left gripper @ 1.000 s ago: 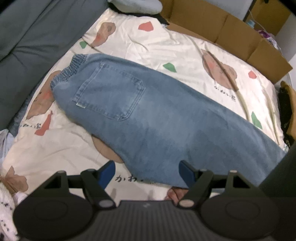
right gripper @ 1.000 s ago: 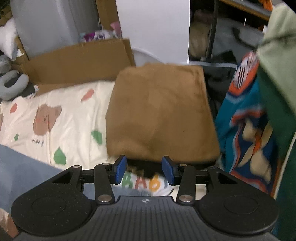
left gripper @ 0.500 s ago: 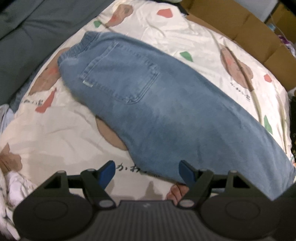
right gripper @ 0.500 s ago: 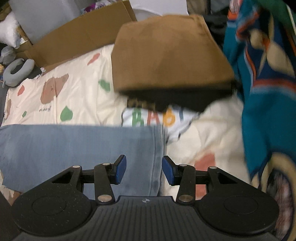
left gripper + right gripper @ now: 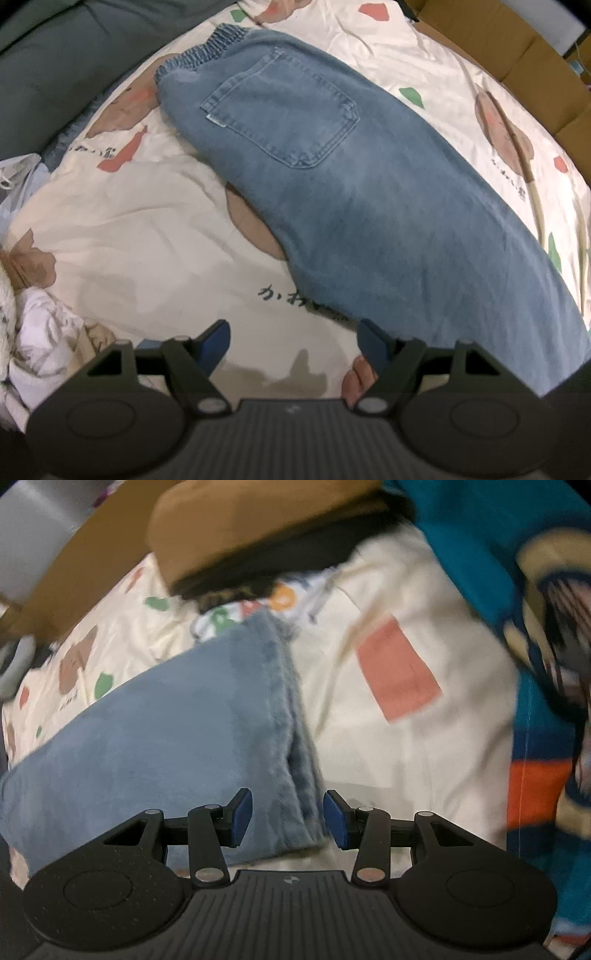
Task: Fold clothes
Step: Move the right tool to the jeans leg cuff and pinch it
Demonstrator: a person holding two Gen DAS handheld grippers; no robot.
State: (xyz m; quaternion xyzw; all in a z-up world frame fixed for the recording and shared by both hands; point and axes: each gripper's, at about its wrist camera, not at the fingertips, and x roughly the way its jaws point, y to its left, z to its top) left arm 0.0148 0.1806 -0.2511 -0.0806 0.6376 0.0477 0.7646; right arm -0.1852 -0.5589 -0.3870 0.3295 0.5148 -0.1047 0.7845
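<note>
Straddling the jeans [image 5: 155,731] hem, right gripper [image 5: 288,818] spread for pinching; left gripper [image 5: 293,341] spread, empty, near the leg edge.

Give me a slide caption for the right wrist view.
Open right gripper poised over the hem end of the folded jeans on the printed bedsheet.

printed bedsheet [image 5: 147,236], cardboard panels [image 5: 517,55], grey sofa [image 5: 55,55]
</note>
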